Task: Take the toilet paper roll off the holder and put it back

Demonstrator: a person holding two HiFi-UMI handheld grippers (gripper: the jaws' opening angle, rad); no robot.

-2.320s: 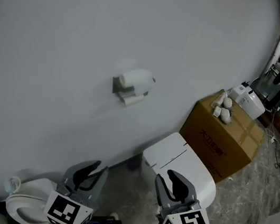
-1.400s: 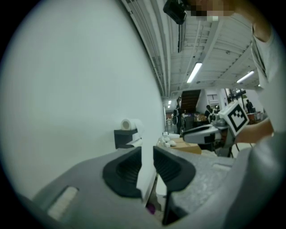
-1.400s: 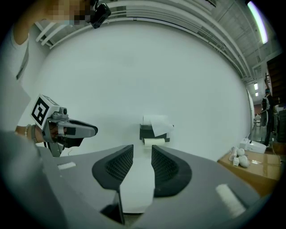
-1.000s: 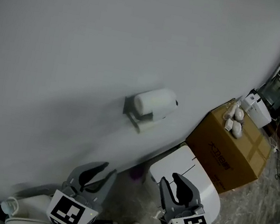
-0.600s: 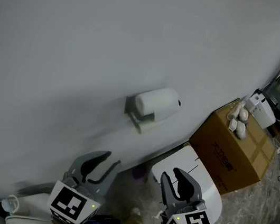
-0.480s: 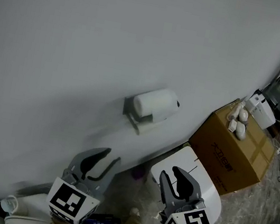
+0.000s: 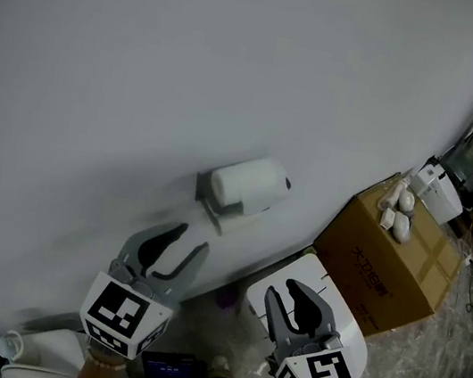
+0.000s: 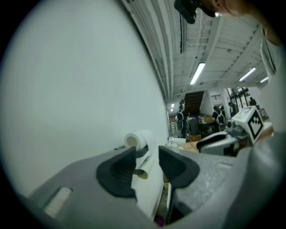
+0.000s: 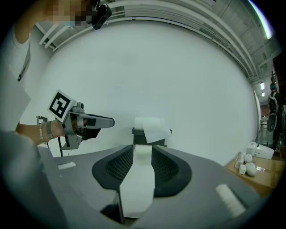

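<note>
Nearest, low in the head view: left gripper (image 7: pixel 191 241), held level and aimed at the wall (image 7: pixel 152 51). Jaws just been opening, now spread wide with nothing between them, probably widened to fit around the roll.

Beside it to the right: right gripper (image 7: pixel 281 293), jaws partly apart and likewise empty. Hanging back above the toilet (image 7: pixel 345 319), likely kept free to steady or take over.

Further on, fixed to the wall above both grippers: toilet paper roll (image 7: pixel 245 182) seated on its holder (image 7: pixel 204 185), with a loose sheet (image 7: pixel 232 222) hanging below. Well apart from either gripper, so not yet touched; task judged to be at the approach. Visible through the gap of the left jaws in the left gripper view, so lined up for a straight reach.

Farthest, off to the right: cardboard box (image 7: pixel 386 264) against the wall, small white things (image 7: pixel 398 208) on top, out of the way.
</note>
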